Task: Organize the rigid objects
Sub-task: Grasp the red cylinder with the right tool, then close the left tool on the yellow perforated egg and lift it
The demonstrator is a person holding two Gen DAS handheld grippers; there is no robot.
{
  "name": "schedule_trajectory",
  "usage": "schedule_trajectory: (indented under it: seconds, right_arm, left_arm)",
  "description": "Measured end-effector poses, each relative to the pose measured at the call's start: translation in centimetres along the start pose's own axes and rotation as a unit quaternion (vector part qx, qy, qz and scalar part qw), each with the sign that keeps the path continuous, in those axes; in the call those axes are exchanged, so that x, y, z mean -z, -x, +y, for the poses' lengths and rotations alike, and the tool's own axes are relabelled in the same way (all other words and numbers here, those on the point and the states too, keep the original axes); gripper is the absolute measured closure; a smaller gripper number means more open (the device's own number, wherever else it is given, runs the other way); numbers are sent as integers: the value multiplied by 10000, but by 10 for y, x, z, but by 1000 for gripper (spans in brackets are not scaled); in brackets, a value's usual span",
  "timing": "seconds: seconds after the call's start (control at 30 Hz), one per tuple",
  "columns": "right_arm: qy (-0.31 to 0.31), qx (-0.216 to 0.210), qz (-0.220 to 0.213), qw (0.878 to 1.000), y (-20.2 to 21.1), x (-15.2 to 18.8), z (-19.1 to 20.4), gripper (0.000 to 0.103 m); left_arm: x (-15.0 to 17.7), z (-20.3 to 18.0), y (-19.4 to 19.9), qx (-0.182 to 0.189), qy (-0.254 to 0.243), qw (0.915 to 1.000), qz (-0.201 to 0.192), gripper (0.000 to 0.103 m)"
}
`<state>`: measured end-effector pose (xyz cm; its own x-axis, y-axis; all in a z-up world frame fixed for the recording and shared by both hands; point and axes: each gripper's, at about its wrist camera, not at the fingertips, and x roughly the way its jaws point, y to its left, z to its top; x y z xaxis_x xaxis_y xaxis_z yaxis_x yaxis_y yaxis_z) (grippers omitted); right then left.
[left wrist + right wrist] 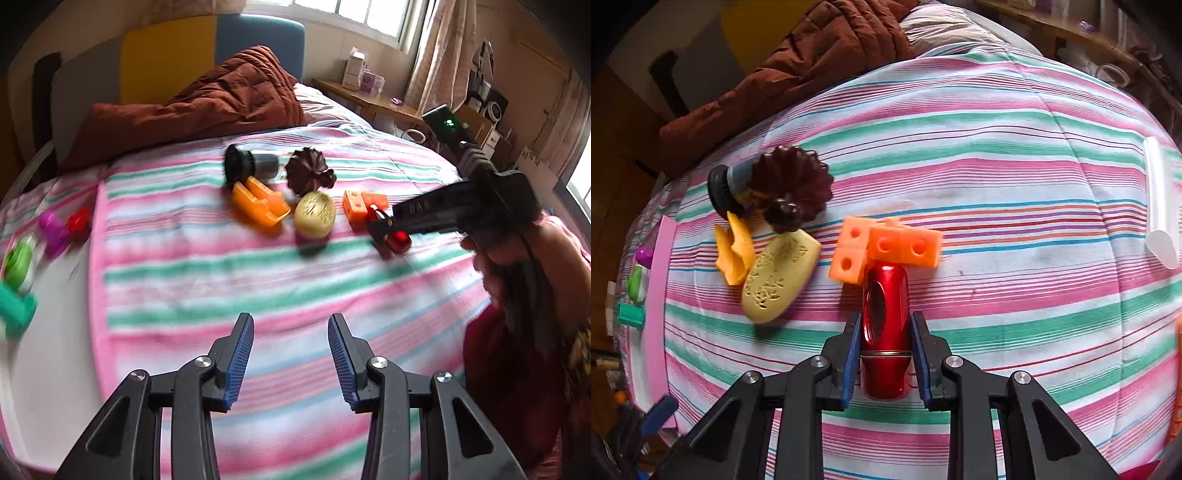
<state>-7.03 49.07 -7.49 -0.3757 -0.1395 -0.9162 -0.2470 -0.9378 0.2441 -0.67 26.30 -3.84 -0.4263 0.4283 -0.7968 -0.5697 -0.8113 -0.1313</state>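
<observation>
Closest thing in the right wrist view is the right gripper [885, 349], clamped on a shiny red metal cylinder [885, 314] lying on the striped bedspread [997, 177], its far end touching the orange block cluster [886, 245]. It's slick and round, so I'd guess it could squirt out of the pads or drag the blocks along on the lift. Left gripper [291, 356] hangs open, nothing in it. The left-edge toys are too blurred to name.
</observation>
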Motion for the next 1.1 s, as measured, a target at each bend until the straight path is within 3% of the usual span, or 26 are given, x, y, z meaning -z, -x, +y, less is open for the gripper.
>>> schedule_trajectory:
  seconds: [0.2,0.37,0.6,0.87,1.1]
  right_arm:
    - [73,54,11,10000,-2,2,5,77]
    - [-3,-27,5,10000,2,1,0,77]
    - [1,-32,20,10000,2,1,4,77]
    - [4,-37,15,10000,0,-3,4,76]
    - [21,-29,19,10000,0,-4,4,76]
  left_arm:
    - [-41,-21,-45,-29,-401,9992,52,61]
    - [-67,-25,-78,-382,-510,9979,114,61]
    - [-87,-27,-99,-99,-660,9977,143,61]
    - [-80,-37,-111,-84,-1094,9940,-17,60]
    - [-50,-18,-93,-41,-664,9978,-15,63]
